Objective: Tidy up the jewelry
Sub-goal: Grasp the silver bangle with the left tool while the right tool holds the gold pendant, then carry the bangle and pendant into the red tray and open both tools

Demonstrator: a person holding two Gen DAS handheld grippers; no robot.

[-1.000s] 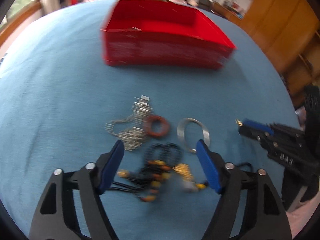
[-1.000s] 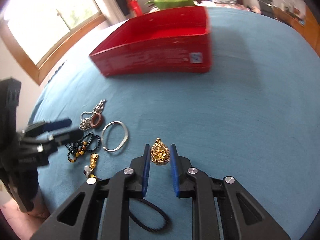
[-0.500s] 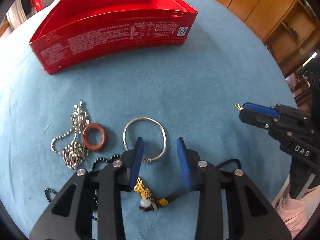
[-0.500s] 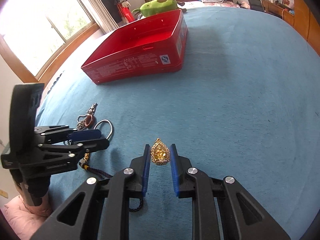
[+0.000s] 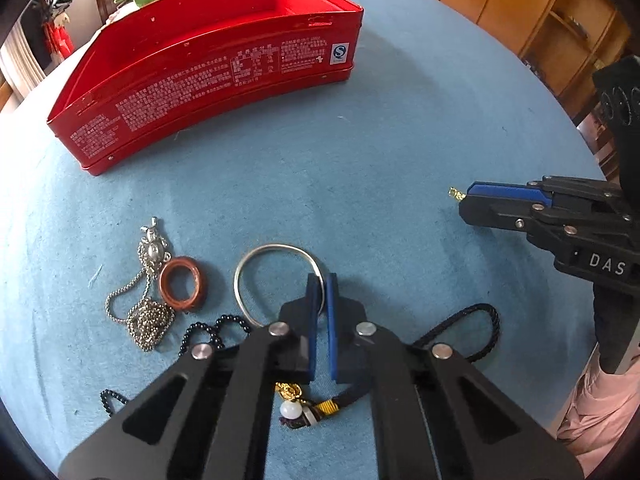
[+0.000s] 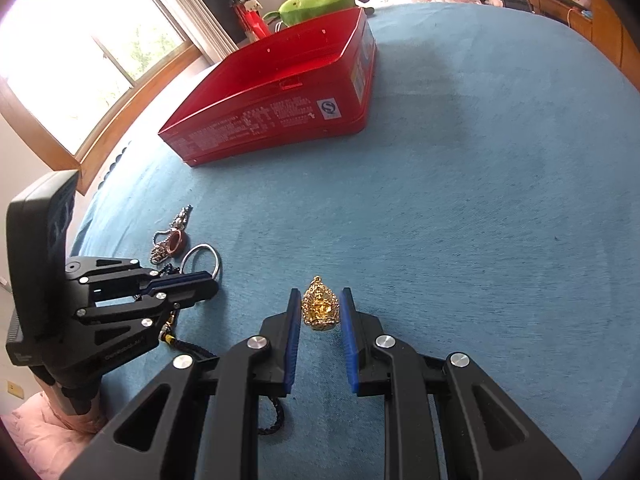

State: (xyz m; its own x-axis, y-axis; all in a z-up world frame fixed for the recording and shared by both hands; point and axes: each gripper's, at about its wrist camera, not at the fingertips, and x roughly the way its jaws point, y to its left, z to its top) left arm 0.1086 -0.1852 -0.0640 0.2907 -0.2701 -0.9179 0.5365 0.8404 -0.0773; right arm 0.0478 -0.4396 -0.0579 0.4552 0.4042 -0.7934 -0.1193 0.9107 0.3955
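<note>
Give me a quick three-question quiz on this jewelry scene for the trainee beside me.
1. True or false: the brown ring lies inside the red tin.
2. What is the left gripper shut on? A) silver bangle B) silver chain C) black bead string
3. Name the item between the fingers of the right gripper.

Key: 1 false, it lies on the blue cloth outside the tin. 2 A. 3 the gold pendant.
</note>
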